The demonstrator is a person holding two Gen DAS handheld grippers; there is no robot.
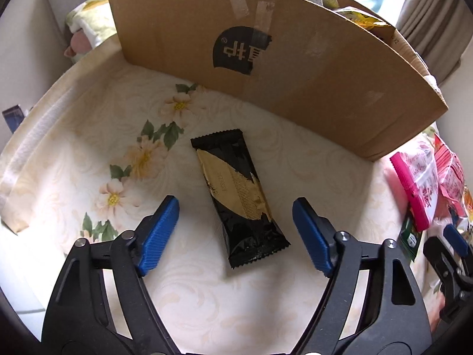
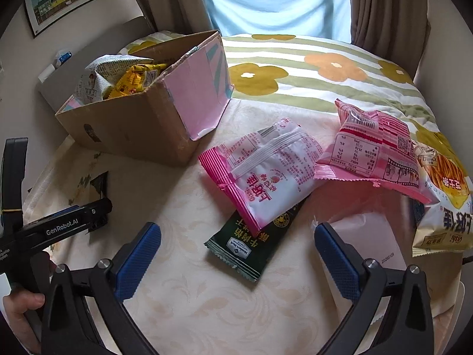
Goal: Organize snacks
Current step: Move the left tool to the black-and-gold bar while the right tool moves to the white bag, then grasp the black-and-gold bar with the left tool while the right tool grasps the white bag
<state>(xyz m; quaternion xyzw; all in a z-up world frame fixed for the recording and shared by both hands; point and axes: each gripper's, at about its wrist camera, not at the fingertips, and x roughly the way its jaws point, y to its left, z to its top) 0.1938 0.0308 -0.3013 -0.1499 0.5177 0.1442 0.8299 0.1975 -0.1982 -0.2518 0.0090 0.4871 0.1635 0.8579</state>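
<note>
Snacks are what I am sorting, and the nearest one, a black and gold bar [image 1: 239, 198], lies flat on the cream floral cloth [image 1: 88, 153] between the fingers of my left gripper [image 1: 235, 235], whose jaws stand wide apart on either side of it without touching; I judge that spread is set to close across the bar's narrow width. My right gripper [image 2: 238, 254] is likewise spread wide and holds nothing, hovering over a dark green packet [image 2: 251, 245] that is partly pinned under a pink and white bag [image 2: 266, 171], so lifting the green one would likely drag the bag along. Beyond them a second pink bag [image 2: 375, 153] leans onto a pale chip bag [image 2: 443, 201] at the right edge. Farther off, the cardboard box [image 2: 142, 124] stands open at the back of the cloth with yellow packets [image 2: 136, 80] already inside, which marks it as the likely place for the rest.
</note>
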